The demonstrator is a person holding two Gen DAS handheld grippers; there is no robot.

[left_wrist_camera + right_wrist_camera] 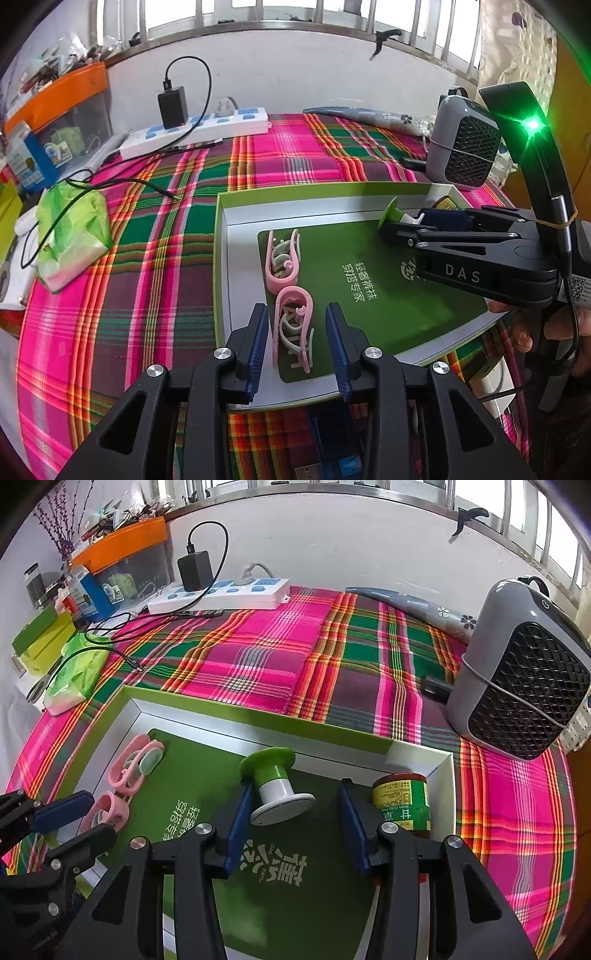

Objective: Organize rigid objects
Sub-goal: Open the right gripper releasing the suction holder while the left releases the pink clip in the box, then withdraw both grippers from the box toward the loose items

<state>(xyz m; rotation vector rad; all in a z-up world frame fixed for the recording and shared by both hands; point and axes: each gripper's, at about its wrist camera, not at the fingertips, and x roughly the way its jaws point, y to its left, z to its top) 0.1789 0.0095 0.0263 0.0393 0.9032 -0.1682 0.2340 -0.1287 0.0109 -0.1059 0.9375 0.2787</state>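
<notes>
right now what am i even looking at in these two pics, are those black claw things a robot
No robot: a person holds two hand-held grippers, each with a camera looking along its fingers. One picture is from the left gripper, the other from the right gripper. Both hang open over a shallow box lid on a plaid cloth. In the lid lie two pink clips, a green and white spool and a small jar. The nearer clip sits between the left fingers, the spool just ahead of the right ones; nothing is gripped.

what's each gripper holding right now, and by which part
Nothing is held. The left gripper is open, its fingers either side of a pink clip without touching. The right gripper is open by the green spool.
</notes>
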